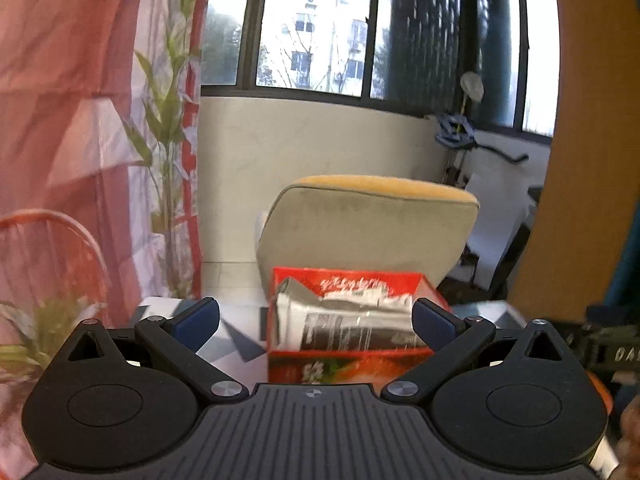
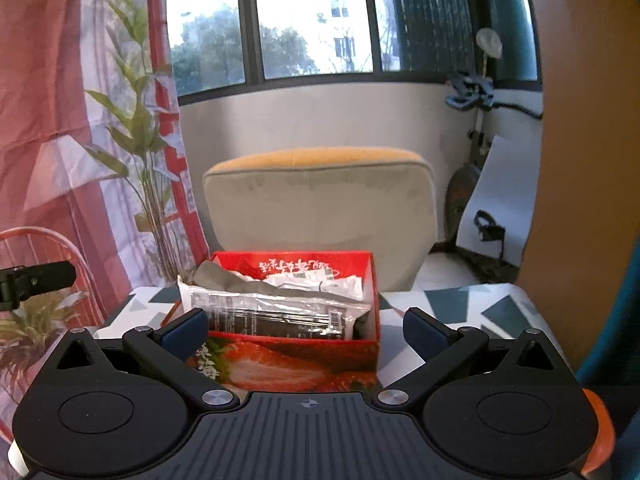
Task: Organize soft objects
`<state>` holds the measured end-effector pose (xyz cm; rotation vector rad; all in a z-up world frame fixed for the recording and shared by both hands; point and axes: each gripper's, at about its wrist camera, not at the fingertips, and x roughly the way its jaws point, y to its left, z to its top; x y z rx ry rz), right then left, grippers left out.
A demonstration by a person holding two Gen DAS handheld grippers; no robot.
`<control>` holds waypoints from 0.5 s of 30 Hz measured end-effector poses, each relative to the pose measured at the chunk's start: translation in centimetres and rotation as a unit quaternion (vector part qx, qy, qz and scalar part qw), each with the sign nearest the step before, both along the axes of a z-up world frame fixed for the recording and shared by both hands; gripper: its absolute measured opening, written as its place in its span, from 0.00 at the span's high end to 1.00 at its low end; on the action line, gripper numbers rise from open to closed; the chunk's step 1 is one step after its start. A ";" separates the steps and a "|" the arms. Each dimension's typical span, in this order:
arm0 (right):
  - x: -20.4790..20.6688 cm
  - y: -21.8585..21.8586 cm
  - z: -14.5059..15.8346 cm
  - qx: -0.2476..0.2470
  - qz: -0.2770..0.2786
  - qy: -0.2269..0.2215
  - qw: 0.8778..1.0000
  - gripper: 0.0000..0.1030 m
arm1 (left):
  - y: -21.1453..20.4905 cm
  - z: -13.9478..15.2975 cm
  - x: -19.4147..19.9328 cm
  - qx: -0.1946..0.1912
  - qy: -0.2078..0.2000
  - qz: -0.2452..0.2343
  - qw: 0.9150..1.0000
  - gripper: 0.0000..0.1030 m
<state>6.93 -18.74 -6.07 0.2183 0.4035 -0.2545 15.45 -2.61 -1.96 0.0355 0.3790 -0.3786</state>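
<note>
Facing the window, both grippers sit level and low over the counter, pointed along it toward a red box. Left gripper: jaws spread wide, blue ribbed pads apart, nothing between them held; the right pad overlaps the box's right side in view, contact cannot be told. Right gripper: jaws likewise wide apart, empty, the box sitting ahead between the fingers; whether they touch it cannot be told.

The red box is open-topped cardboard, glossy, printed with strawberries on the near face and white characters on the inner far wall. It stands on the counter toward the left edge in the right wrist view. Inside it: a plastic packet with a dark content and printed label, lying lengthwise near the front wall, crinkled and shiny; behind it a grey soft cloth-like piece and more white crumpled wrappers. The left wrist view shows the same packet, blurred.

Counter covering: white with grey and dark teal geometric patches. Just past the far edge stands a chair back, beige suede-like fabric with rounded corners and a mustard top. At left hangs a pink translucent curtain, with green leafy stems beside it.
</note>
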 end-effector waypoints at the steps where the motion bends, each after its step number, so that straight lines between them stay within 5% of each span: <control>1: -0.8 0.4 0.3 -0.003 -0.002 -0.003 1.000 0.00 | 0.0 0.2 -0.7 0.010 -0.001 0.004 1.000 0.00; 15: -10.8 4.3 4.5 -0.021 -0.015 -0.032 0.999 0.00 | 1.0 3.6 -10.2 0.051 -0.058 0.050 0.996 0.00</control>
